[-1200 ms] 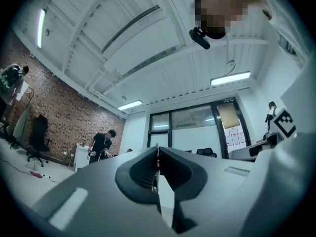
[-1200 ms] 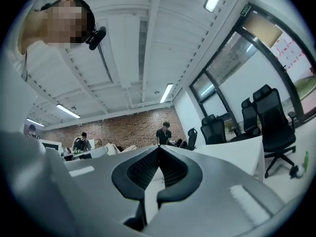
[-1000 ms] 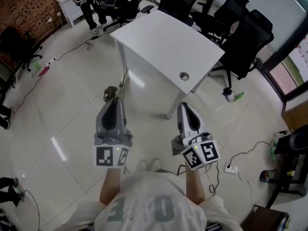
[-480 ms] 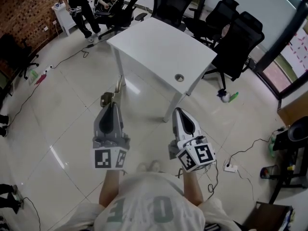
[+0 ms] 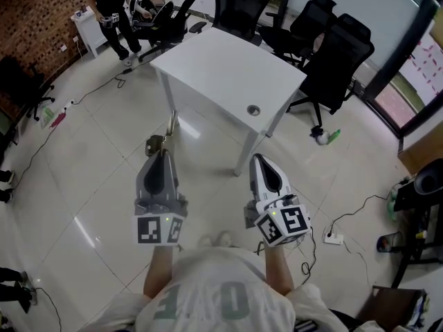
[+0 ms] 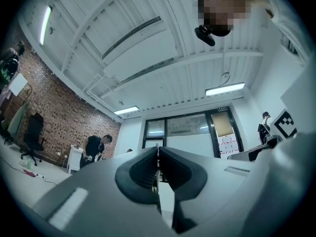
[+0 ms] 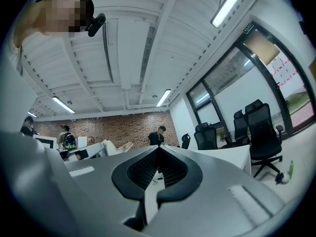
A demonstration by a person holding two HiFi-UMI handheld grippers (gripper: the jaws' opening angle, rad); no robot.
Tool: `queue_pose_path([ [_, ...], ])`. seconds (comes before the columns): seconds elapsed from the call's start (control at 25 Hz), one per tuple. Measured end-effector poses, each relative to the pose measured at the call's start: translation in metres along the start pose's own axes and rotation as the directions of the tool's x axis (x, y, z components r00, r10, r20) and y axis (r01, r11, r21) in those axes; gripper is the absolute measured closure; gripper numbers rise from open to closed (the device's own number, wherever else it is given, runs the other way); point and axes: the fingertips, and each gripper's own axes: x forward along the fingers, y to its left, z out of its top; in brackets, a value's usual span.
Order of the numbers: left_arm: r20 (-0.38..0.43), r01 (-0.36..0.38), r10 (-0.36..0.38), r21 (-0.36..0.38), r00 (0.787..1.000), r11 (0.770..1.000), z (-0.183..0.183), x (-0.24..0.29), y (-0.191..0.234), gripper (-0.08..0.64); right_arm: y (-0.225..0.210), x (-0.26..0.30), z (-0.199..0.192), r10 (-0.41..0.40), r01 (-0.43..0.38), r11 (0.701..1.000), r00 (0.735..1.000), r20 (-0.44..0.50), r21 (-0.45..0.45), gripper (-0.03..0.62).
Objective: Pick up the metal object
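A white table stands ahead of me on the glossy tiled floor, with a small round metal-rimmed hole near its front edge. A small metallic object lies on the floor by the table's left leg, and a thin bar rises from it. My left gripper is held in the air just short of that object, its jaws shut and empty. My right gripper hangs beside it at the same height, pads together with nothing between them.
Black office chairs crowd the table's far and right sides. A person stands at the back left near a brick wall. A green and white thing lies on the floor at the right. Cables and a power strip lie at the lower right.
The table has slid slightly up and left in the head view as the view shifted. Both grippers keep their places and stay shut.
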Motion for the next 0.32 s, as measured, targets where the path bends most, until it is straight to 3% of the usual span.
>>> queue_pose_path([
  [0.32, -0.001, 0.022, -0.022, -0.015, 1.000, 1.000, 0.0028, -0.0055, -0.0112, 0.551, 0.0029, -0.0112, 0.0020, -0.006, 0.006, 1.000, 1.000, -0.002, -0.005, 0.581],
])
